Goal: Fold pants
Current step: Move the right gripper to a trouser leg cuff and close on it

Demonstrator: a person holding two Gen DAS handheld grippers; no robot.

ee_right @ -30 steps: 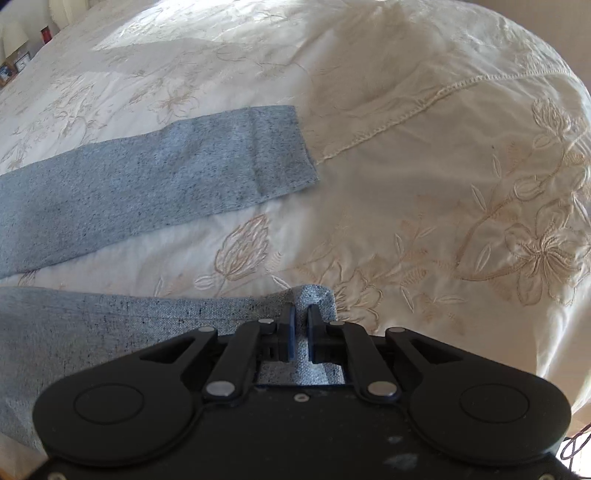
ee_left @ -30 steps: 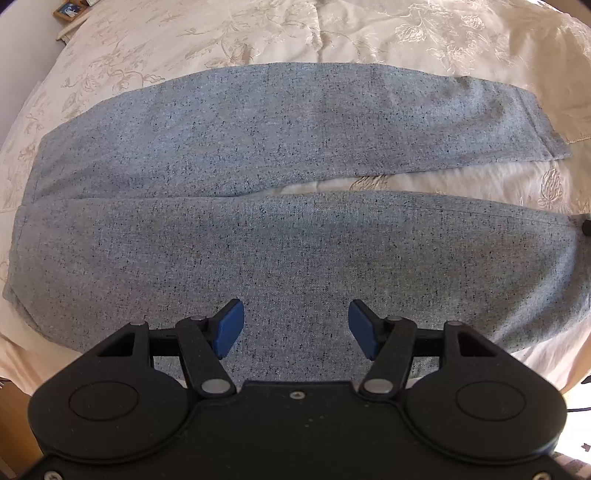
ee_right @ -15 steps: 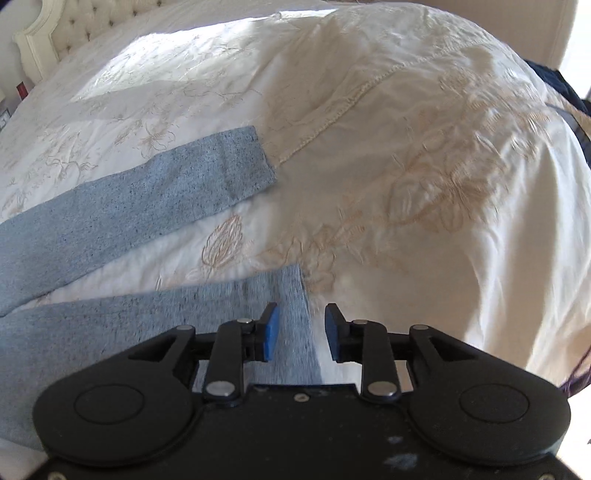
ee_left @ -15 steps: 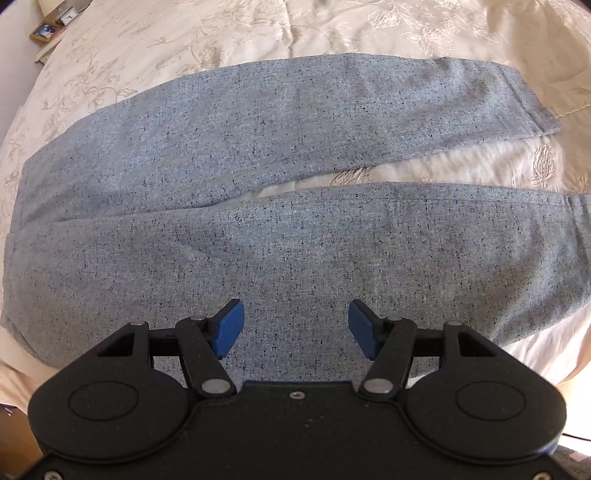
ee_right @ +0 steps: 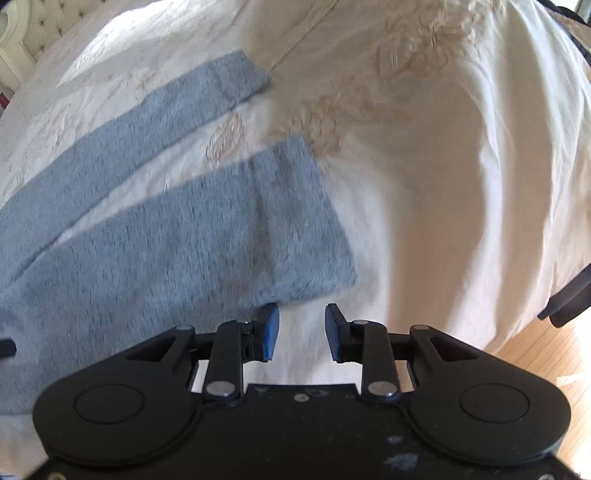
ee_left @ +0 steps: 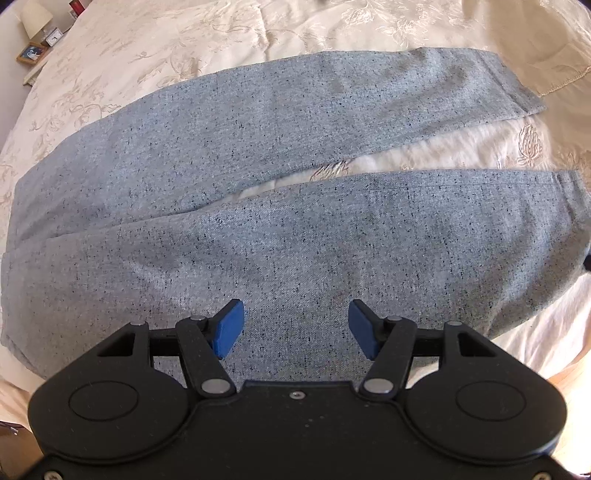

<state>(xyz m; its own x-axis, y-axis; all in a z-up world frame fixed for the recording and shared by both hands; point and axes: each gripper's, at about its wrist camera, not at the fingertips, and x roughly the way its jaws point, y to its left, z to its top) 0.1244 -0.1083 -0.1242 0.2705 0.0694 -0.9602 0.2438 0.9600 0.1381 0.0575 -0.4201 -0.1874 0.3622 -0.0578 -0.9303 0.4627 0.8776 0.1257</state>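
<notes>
Grey speckled pants (ee_left: 288,236) lie flat on a cream embroidered bedspread (ee_left: 207,40), waist at the left, both legs running right with a gap between them. My left gripper (ee_left: 295,325) is open and empty above the near leg. In the right wrist view the two leg ends (ee_right: 236,206) lie flat. My right gripper (ee_right: 301,332) is open and empty, just off the near leg's cuff corner, over the bedspread (ee_right: 424,184).
A nightstand with a lamp, clock and picture frame (ee_left: 35,35) stands at the far left. A tufted headboard (ee_right: 22,33) is at the back. The bed's edge drops to a wooden floor (ee_right: 554,354) at the right, by a dark object (ee_right: 569,299).
My right gripper opened, let go of the near leg's cuff and pulled back from it. The cuff now lies flat. My left gripper stayed open and drew back slightly.
</notes>
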